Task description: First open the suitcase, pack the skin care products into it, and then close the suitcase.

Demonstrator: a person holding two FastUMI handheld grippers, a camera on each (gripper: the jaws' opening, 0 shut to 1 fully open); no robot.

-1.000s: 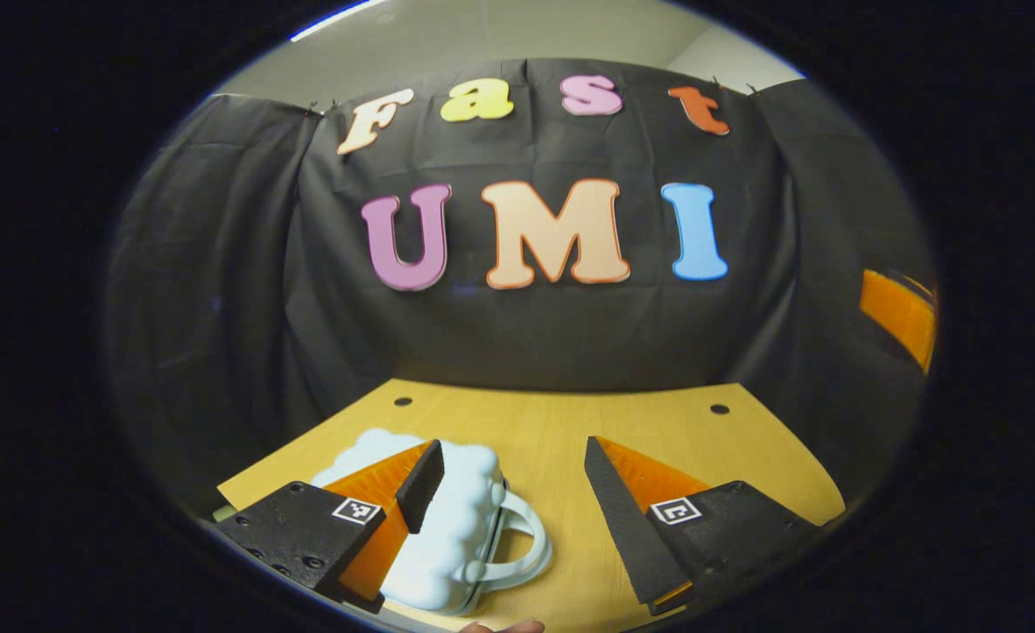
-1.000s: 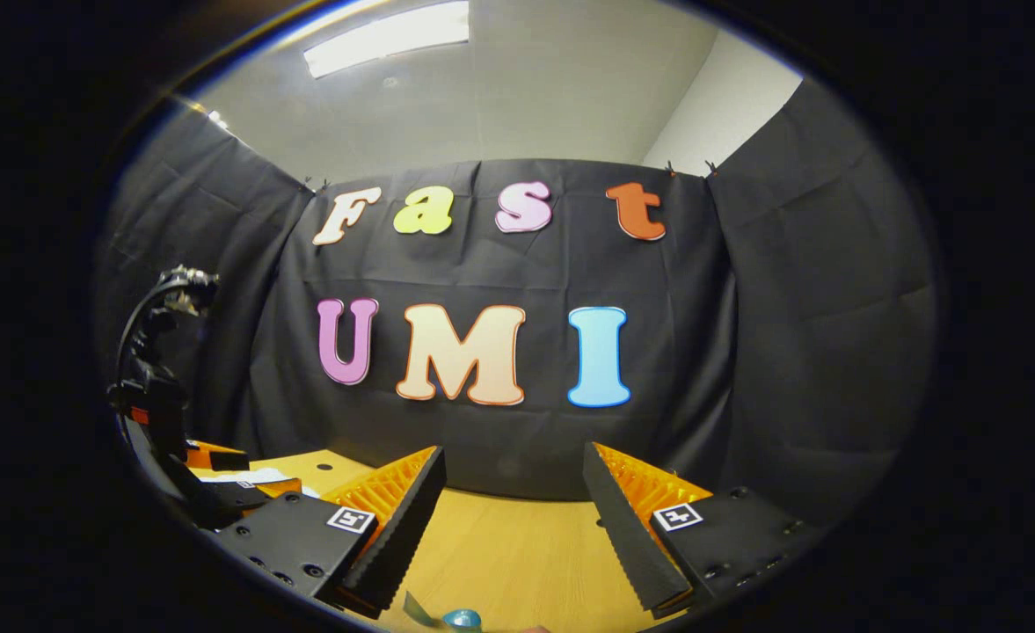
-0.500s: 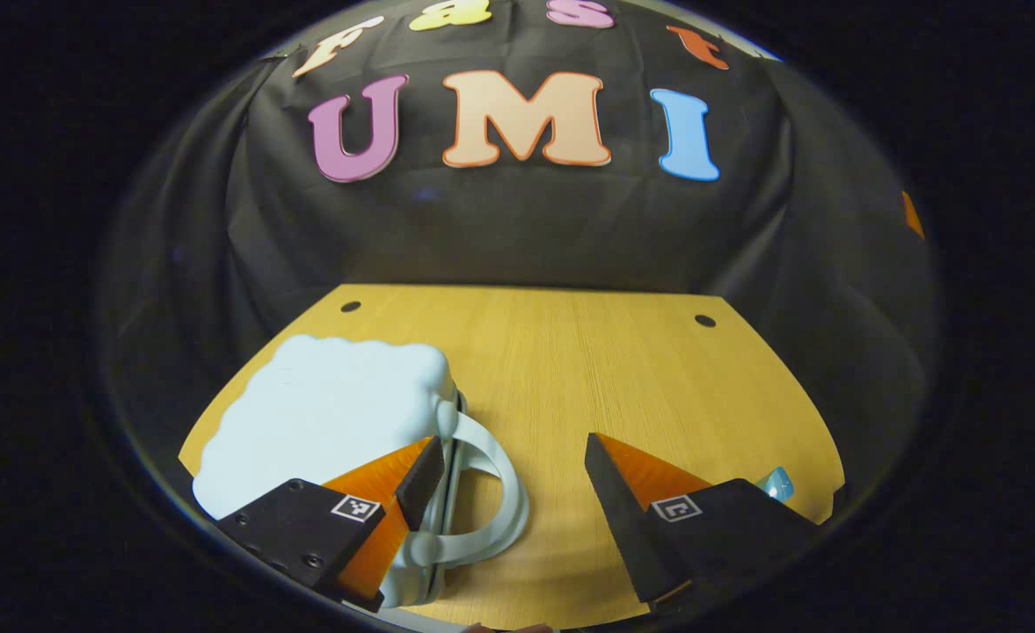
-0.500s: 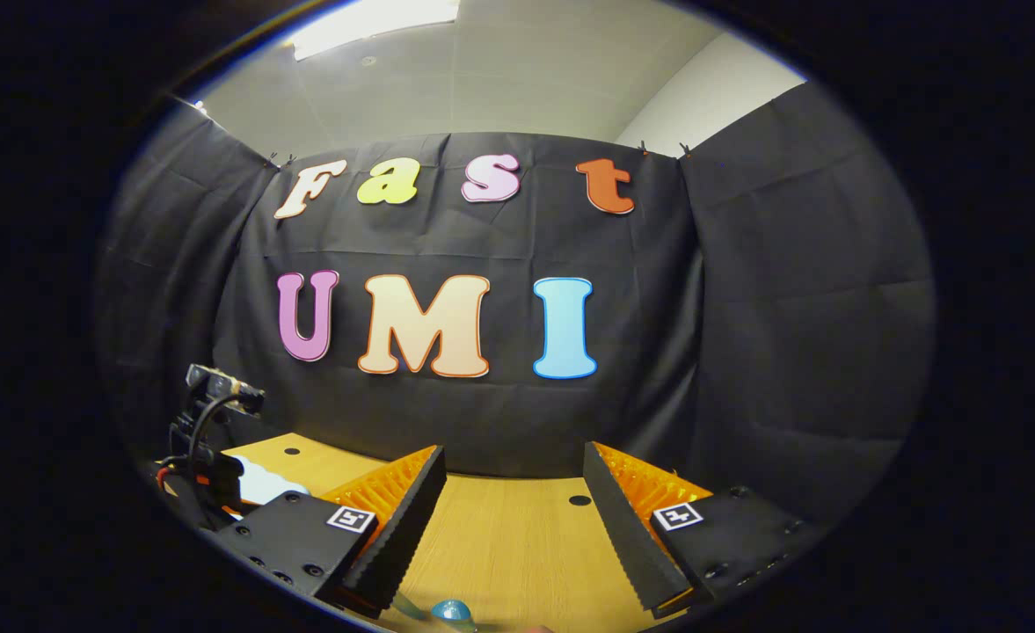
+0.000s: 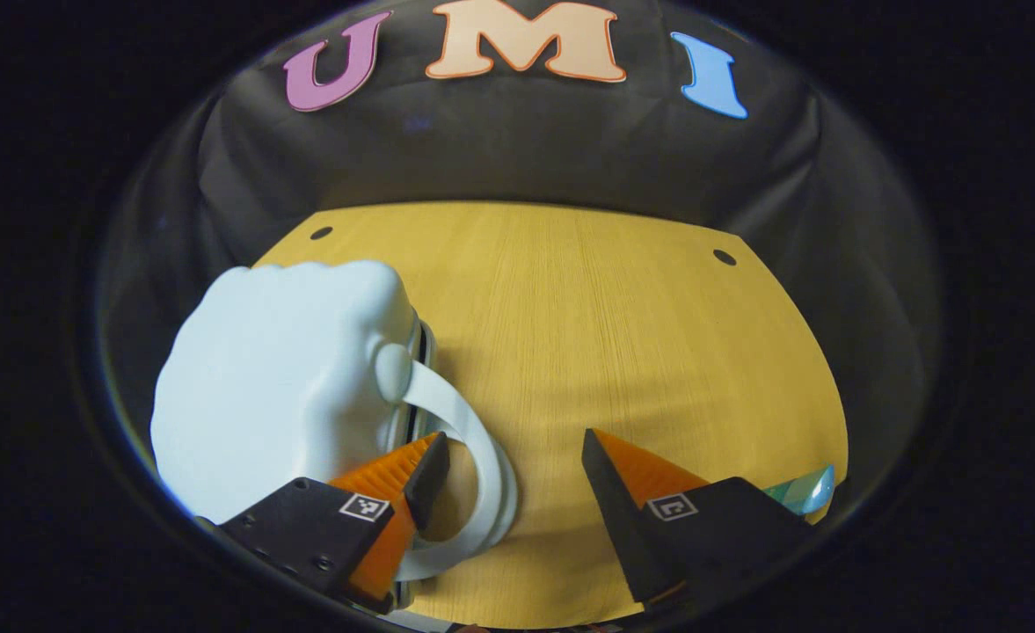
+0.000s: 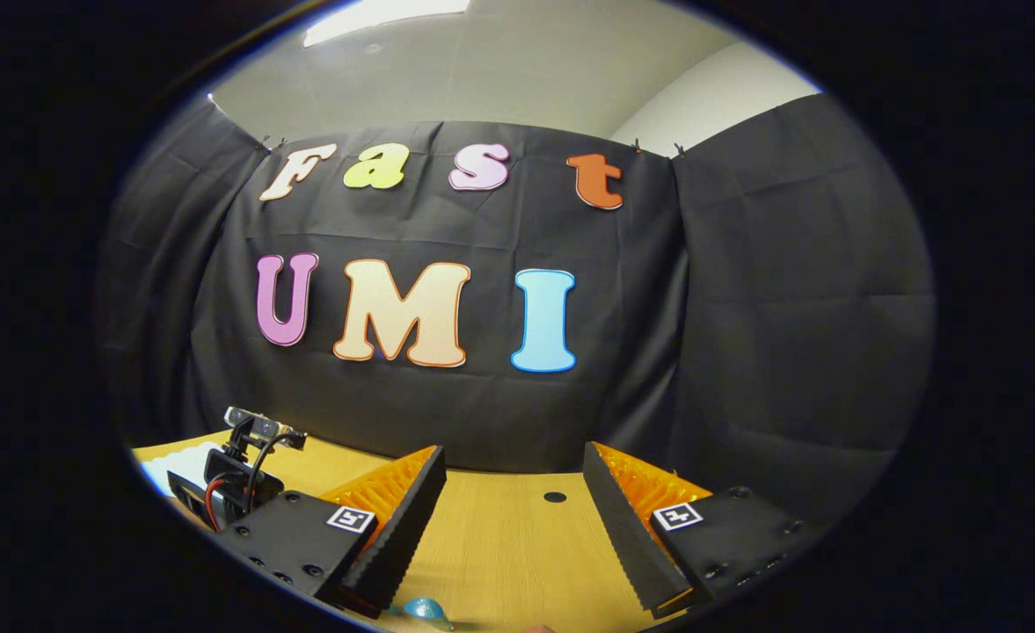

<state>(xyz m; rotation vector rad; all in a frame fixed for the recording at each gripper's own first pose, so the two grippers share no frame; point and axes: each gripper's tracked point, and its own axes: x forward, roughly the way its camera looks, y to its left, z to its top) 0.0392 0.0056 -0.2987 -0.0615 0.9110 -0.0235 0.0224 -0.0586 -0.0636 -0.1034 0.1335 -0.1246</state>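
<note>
A pale blue, puffy suitcase (image 5: pixel 280 378) lies on the wooden table (image 5: pixel 623 334) at the left, its two halves together. Its loop handle (image 5: pixel 482 457) points toward me. My left gripper (image 5: pixel 508 466) hovers open just above the table, and its left fingertip (image 5: pixel 432 462) sits over the inside of the handle loop without gripping it. A teal skin care product (image 5: pixel 803 491) peeks out at the table's right edge. In the right gripper view, my right gripper (image 6: pixel 513 497) stands open over the table with nothing between its fingers. A teal product (image 6: pixel 425 608) lies just below it.
The left gripper's body with its cables (image 6: pixel 240 475) shows at the far left of the right gripper view, beside a sliver of the suitcase (image 6: pixel 170 470). Black cloth walls close in the table's back and sides. Two small holes (image 5: pixel 724 257) mark the tabletop's far corners.
My left gripper has tipped downward and moved in on the suitcase, so its left finger now lies over the handle loop. The right gripper has hardly moved and stays open.
</note>
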